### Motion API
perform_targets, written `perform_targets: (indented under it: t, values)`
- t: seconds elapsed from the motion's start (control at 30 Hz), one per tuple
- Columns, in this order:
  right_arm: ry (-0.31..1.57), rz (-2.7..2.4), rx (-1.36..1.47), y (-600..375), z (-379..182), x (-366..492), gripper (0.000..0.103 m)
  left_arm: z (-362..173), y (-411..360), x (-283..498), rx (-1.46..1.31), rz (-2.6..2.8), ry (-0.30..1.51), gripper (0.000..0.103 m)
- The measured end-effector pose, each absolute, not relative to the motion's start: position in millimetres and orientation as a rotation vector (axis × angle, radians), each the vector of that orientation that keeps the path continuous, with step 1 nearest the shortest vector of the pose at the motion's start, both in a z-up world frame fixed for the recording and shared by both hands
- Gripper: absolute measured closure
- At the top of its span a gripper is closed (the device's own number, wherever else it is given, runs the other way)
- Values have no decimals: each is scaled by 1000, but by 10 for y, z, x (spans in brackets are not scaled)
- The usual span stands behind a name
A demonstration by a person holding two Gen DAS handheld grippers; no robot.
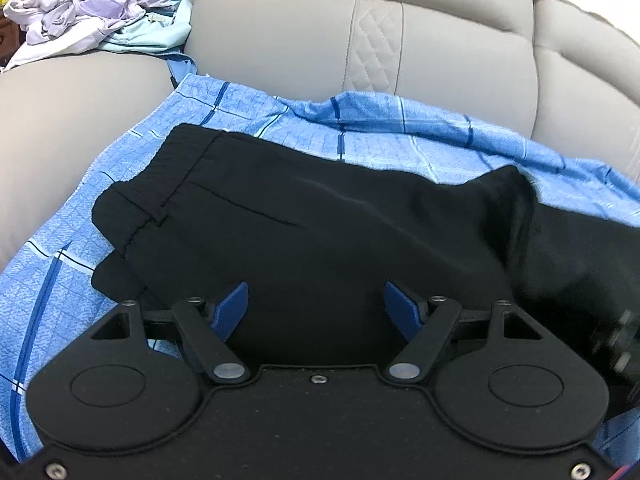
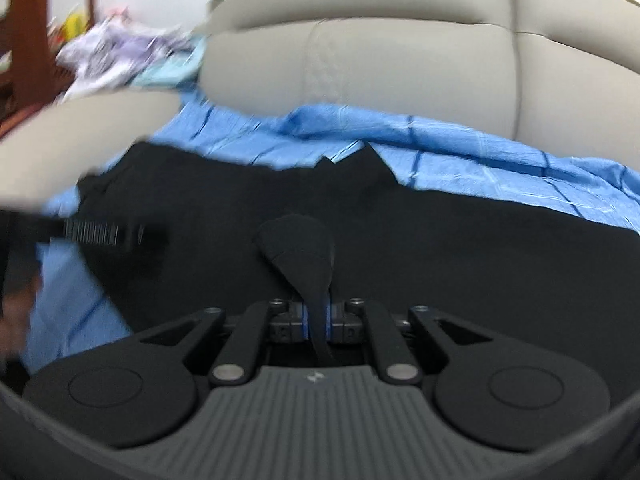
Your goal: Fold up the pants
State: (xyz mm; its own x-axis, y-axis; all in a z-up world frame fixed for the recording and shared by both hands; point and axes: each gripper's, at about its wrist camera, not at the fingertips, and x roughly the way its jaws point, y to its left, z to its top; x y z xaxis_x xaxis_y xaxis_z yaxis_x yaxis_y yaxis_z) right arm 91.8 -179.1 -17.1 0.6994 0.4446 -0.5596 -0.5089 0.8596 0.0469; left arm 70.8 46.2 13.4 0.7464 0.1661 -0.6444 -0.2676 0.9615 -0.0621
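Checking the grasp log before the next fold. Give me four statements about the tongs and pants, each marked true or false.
1. The right tongs are shut on a pinch of the black pants. True.
2. The left tongs grip the waistband. False: they are open above the fabric, holding nothing.
3. The pants lie on a blue checked sheet. True.
4. The pile of clothes sits on the pants. False: it lies apart, on the sofa's far left.
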Motion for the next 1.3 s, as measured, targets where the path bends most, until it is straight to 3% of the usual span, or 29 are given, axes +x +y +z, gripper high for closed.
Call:
perform_targets:
  t: [0.07,0.17,0.2,0.23,0.43,0.5,0.57,0.63,0.83,1.0,1.1,1.27,1.3]
  values:
    - [590,553,-152,-1766,-228,799,90,183,483,685,-166,233,683,29]
    - [583,586,-158,-1735,-212,677,63,257,466,658,-179,201,674,29]
    - [584,601,-148,-1743,-193,653,43,284,436,647,-176,179,667,29]
    - [586,625,-136,-1756,-182,619,35,308,403,638,-172,160,659,29]
    - [533,628,-82,-1977,-42,406,17,402,33,699,-123,36,632,30]
    - [498,571,-53,-2143,20,382,12,384,-112,745,-107,1,640,34]
    - [471,440,-52,-2352,49,386,12,344,-278,784,-89,-47,654,50]
    - [470,240,-58,-2600,43,460,12,289,-439,822,-69,-87,673,56]
    - [507,-121,7,-3423,-49,791,10,144,-737,941,-22,-108,700,55]
    - [563,-26,189,-3843,-3,1445,10,93,-766,1294,0,-38,724,55]
    - [618,52,212,-3838,-22,1796,12,57,-732,1482,-26,-15,752,49]
    - [656,90,128,-3643,-148,1893,58,31,-699,1702,-74,-32,766,45]
    - [651,84,119,-3626,-143,1870,78,28,-699,1748,-85,-45,769,50]
